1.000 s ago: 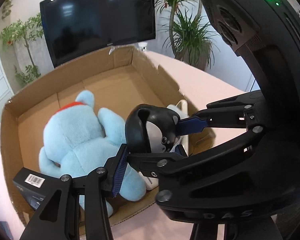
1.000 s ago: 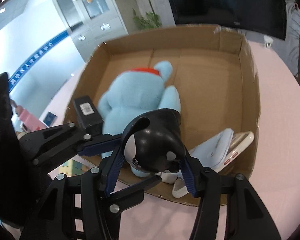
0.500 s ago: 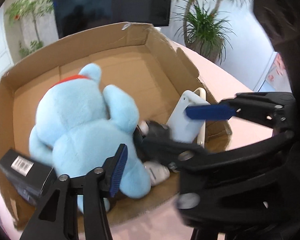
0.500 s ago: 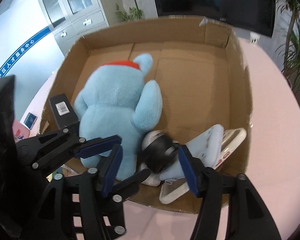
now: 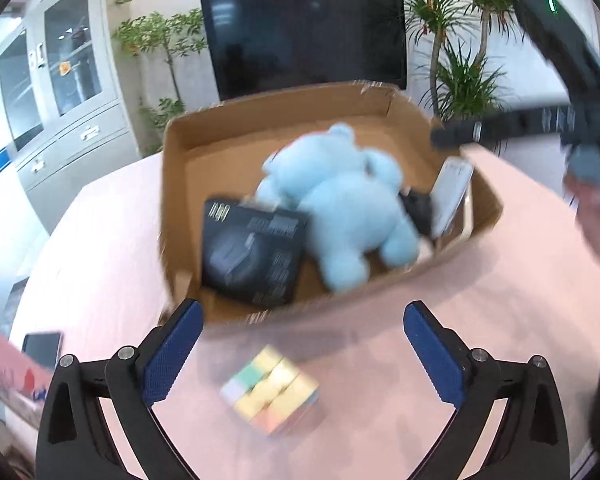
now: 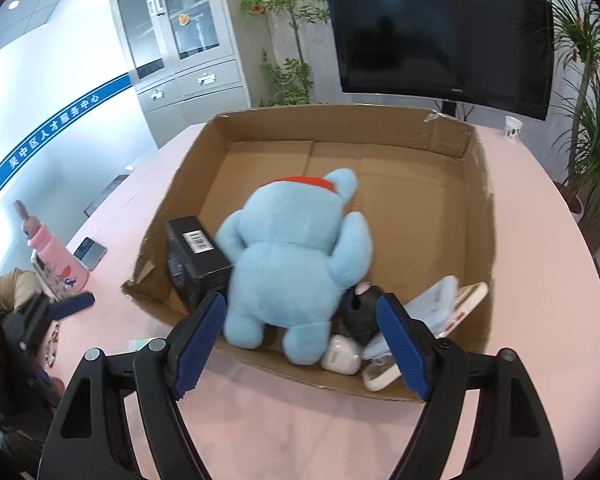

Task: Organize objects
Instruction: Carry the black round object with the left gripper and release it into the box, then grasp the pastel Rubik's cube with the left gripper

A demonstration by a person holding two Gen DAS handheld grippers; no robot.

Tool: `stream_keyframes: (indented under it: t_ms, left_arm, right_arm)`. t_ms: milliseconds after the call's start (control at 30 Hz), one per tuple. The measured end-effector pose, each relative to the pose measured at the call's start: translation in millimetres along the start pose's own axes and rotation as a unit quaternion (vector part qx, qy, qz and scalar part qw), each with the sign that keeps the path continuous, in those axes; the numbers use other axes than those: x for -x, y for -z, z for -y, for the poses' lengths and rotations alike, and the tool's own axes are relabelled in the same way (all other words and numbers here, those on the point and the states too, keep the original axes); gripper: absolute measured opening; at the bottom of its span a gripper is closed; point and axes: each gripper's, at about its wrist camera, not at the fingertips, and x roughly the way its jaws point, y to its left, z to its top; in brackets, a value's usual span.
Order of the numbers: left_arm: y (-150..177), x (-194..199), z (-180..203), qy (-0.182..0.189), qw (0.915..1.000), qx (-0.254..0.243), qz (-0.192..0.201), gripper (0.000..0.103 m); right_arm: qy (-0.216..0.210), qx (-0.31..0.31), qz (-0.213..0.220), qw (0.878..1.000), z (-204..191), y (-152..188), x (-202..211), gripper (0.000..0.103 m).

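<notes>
A cardboard box (image 6: 320, 114) on the pink table holds a light-blue plush (image 6: 296, 260), a black carton (image 6: 196, 260), a black-and-white toy (image 6: 358, 312), a white earbud case (image 6: 340, 356) and a pale phone case (image 6: 432, 300). My right gripper (image 6: 300, 308) hangs over the box's near wall, its jaws opening with nothing between them. My left gripper (image 5: 300, 320) is outside the box (image 5: 284, 112), jaws opening wide and empty, just above a pastel puzzle cube (image 5: 270, 394) on the table. The plush (image 5: 340, 208) and carton (image 5: 252, 256) look blurred there.
A pink bottle (image 6: 56, 256) and a phone (image 6: 90, 252) stand on the table at the left. A paper cup (image 6: 514, 126) sits behind the box. A TV (image 6: 444, 28), cabinets and plants line the far wall. A person's hand (image 5: 596, 216) holds the right gripper.
Both grippers let go of the black-and-white toy, which now lies in the box beside the plush. The left gripper pulled back out of the box to above the cube. The right gripper rose.
</notes>
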Motion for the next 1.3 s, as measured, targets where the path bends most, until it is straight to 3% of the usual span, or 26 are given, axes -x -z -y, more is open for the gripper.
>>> stream_keyframes:
  t_ms: [100,200,267,300,367,433,533,600,633,700,767,833,900,933,1067,1200,1300]
  left_arm:
    - [33.2,-18.2,-24.6,-0.032,0.9958,0.081,-0.026,0.101]
    - [64.4,-38.0,-51.2,-0.007,0.9771,0.202,-0.066,0.101]
    - [73.8,-44.8,-52.2,-0.022,0.9732,0.221,-0.062,0.101]
    - [74.8,-47.1,-48.7,-0.033,0.974,0.216,-0.06,0.101]
    - [72.5,-53.6,-41.7,-0.019,0.9766,0.207,-0.056,0.101]
    - [69.3,-63.5,-31.7,-0.022,0.9801,0.187,-0.064,0.101]
    - [63.7,-70.4,-12.7,-0.036,0.9876,0.147,-0.042,0.097]
    - [61.3,-77.5,3.8,-0.055,0.9926,0.102,-0.036,0.06]
    - [60.0,-81.0,10.5,-0.04,0.9947,0.086,-0.041,0.055]
    - [61.3,-80.5,30.5,0.008,0.9986,0.043,-0.031,0.055]
    - [68.6,-70.5,56.8,0.082,0.9962,-0.024,-0.019,0.055]
    - [77.0,-60.8,81.6,0.143,0.9857,-0.087,-0.014,0.055]
    - [86.4,-63.0,98.0,0.189,0.973,-0.126,-0.039,0.057]
    - [91.2,-67.7,105.0,0.193,0.9692,-0.141,-0.06,0.058]
    - [91.0,-66.5,100.5,0.19,0.9726,-0.125,-0.047,0.073]
    - [91.0,-75.4,88.4,0.193,0.9754,-0.086,-0.061,0.074]
    - [87.6,-71.4,90.9,0.195,0.9742,-0.093,-0.066,0.074]
  right_arm:
    - [0.007,0.018,0.002,1.0,-18.2,3.6,-1.5,0.078]
    - [0.008,0.041,0.011,0.999,-41.4,15.5,-5.9,0.078]
    - [0.006,0.064,0.006,0.998,-55.0,28.3,-10.6,0.078]
    - [0.001,0.074,0.0,0.997,-60.0,34.7,-12.7,0.078]
    - [-0.01,0.084,-0.014,0.996,-65.7,50.3,-15.5,0.078]
    - [-0.002,0.093,-0.023,0.995,-68.1,64.2,-16.6,0.078]
    - [0.007,0.108,-0.025,0.994,-65.8,86.8,-13.6,0.078]
    - [-0.003,0.101,-0.03,0.994,-60.6,96.6,-11.7,0.078]
    - [-0.007,0.094,-0.033,0.995,-56.1,101.0,-11.8,0.078]
    - [-0.017,0.086,-0.048,0.995,-47.6,109.8,-15.7,0.078]
    - [-0.042,0.088,-0.068,0.993,-39.3,118.8,-21.1,0.078]
    - [-0.091,0.095,-0.092,0.987,-31.8,127.9,-28.5,0.078]
    - [-0.136,0.083,-0.103,0.982,-22.1,136.7,-34.2,0.078]
    - [-0.144,0.076,-0.109,0.981,-18.4,139.8,-37.9,0.078]
    - [-0.168,0.083,-0.13,0.974,-19.7,147.6,-46.2,0.078]
    - [-0.175,0.088,-0.123,0.973,-29.9,152.5,-44.5,0.078]
    - [-0.189,0.089,-0.129,0.969,-41.5,157.7,-45.7,0.079]
